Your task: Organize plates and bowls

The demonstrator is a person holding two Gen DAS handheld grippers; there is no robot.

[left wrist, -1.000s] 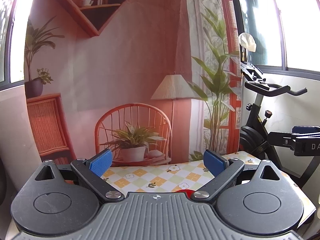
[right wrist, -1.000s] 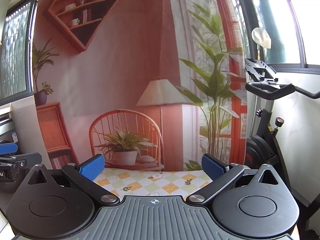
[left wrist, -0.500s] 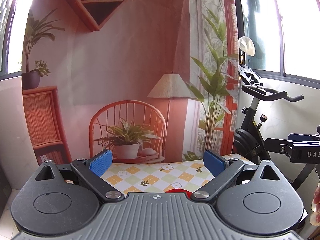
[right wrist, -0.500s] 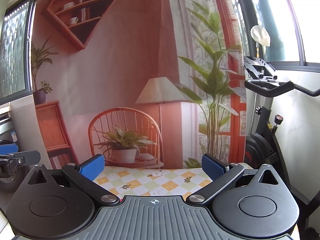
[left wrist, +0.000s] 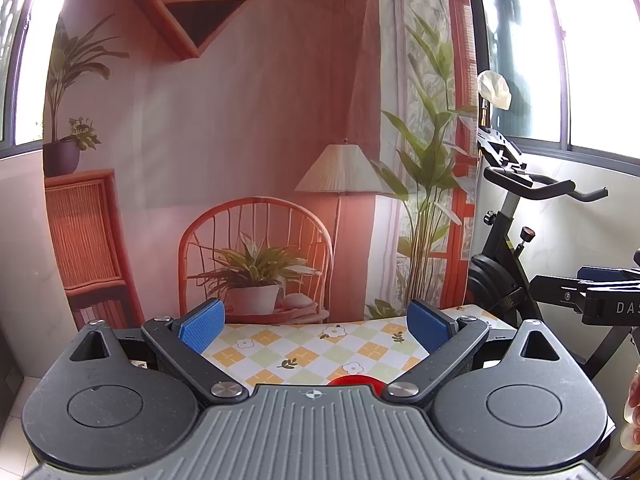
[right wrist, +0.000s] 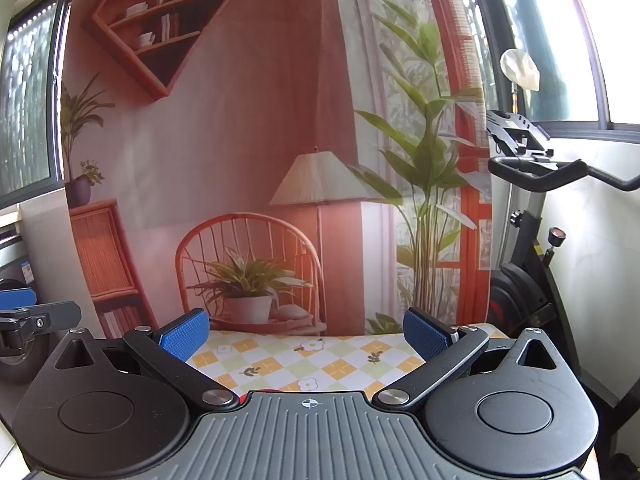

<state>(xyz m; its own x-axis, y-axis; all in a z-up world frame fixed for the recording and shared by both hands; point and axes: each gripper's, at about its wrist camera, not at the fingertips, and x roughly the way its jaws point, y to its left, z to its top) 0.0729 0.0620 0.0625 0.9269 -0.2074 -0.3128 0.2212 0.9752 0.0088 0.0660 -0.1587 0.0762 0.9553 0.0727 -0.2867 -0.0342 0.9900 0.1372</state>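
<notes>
Both grippers hovered level over the table, before any pickup.

Above the checkered floral tablecloth, the left gripper and right gripper gaped wide, empty; a red dish rim peeked at six o'clock, so the next move was probably tilting down.

- The table lay directly ahead of both grippers, its far edge against the backdrop.
- The left gripper was held above the table's near part; a round item lay on the table just before it, mostly hidden by the gripper body.
- The right gripper was held to the right of the left gripper, also over the table.
- An exercise bike stood right of the table, beside the backdrop.
- Windows stood behind the bike.
</notes>
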